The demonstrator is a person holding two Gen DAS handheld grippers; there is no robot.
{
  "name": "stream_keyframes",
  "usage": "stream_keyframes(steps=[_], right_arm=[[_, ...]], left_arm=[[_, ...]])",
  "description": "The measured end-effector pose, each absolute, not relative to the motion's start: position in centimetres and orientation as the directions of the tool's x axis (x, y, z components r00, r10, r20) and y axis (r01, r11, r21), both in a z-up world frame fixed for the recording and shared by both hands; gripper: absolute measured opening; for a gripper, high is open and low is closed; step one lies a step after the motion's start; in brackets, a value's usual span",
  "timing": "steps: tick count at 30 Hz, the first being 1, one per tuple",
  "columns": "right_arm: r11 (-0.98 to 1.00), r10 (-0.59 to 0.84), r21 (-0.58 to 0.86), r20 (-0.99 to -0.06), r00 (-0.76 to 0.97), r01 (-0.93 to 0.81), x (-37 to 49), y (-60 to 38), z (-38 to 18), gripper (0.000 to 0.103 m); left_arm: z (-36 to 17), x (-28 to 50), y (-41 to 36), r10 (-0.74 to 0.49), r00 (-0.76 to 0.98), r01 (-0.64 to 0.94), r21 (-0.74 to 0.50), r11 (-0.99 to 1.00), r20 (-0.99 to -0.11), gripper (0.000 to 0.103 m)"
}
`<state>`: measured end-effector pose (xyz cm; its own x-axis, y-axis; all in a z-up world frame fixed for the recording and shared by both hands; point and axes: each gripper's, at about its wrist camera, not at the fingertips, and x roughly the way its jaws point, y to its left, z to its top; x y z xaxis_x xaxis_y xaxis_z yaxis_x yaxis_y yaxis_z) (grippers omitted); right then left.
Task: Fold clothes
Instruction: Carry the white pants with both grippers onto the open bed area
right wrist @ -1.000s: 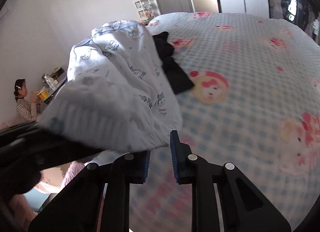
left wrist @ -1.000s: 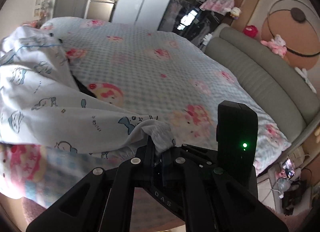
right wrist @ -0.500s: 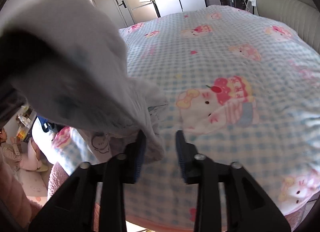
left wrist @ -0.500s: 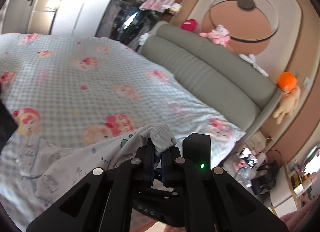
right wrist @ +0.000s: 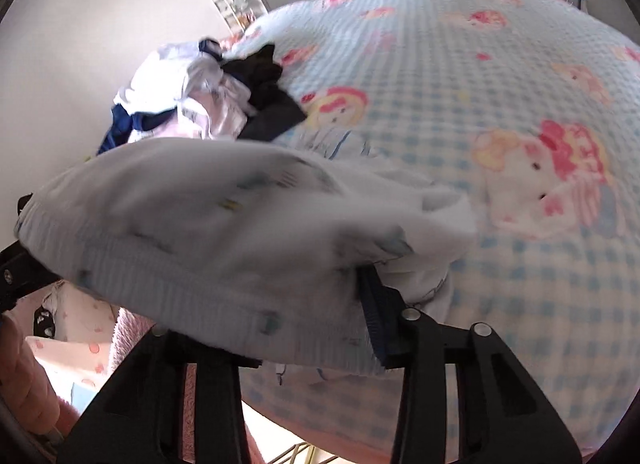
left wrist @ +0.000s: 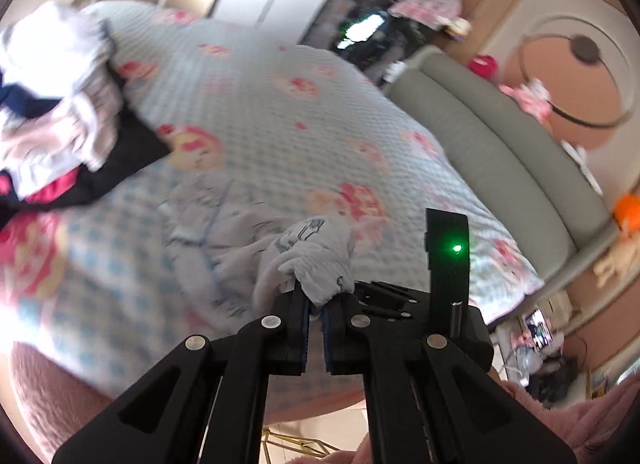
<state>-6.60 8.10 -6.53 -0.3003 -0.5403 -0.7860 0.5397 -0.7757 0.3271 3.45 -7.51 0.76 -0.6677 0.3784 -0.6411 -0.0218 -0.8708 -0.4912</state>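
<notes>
A white garment with small blue cartoon prints (left wrist: pixel 224 224) lies partly on the checked bed cover. My left gripper (left wrist: pixel 316 312) is shut on a bunched ribbed edge of it (left wrist: pixel 320 264) near the bed's front edge. In the right wrist view the same garment (right wrist: pixel 240 224) hangs stretched across the front and covers my right gripper (right wrist: pixel 312 304). Only its right finger (right wrist: pixel 380 316) shows, and the jaws look wide apart with cloth draped over them.
A pile of other clothes, white, navy, black and red (left wrist: pixel 60 112), lies at the bed's far left; it also shows in the right wrist view (right wrist: pixel 224 92). A grey padded headboard (left wrist: pixel 500 152) runs along the right. Wardrobes stand behind the bed.
The left gripper has swung back toward the clothes pile, still holding the garment edge. The garment now drapes lower across the right gripper, whose jaws have spread wider.
</notes>
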Motion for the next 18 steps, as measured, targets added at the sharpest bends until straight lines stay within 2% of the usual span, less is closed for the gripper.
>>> stream_keyframes(steps=[3, 13, 18], right_arm=[[-0.790, -0.504, 0.283, -0.804, -0.315, 0.544, -6.4, 7.1, -6.8, 0.019], [-0.826, -0.496, 0.294, -0.784, -0.373, 0.480, -8.4, 8.2, -5.8, 0.019], [-0.888, -0.412, 0.241, -0.796, -0.443, 0.392, -8.1, 11.6, -5.8, 0.019]], left_arm=[[0.5, 3.6, -8.2, 0.358, -0.652, 0.017, -0.485, -0.874, -0.669, 0.005], [-0.5, 2.3, -9.7, 0.277, -0.652, 0.067, -0.417, -0.907, -0.706, 0.007], [-1.8, 1.0, -8.6, 0.255, -0.631, 0.074, -0.384, -0.920, -0.733, 0.007]])
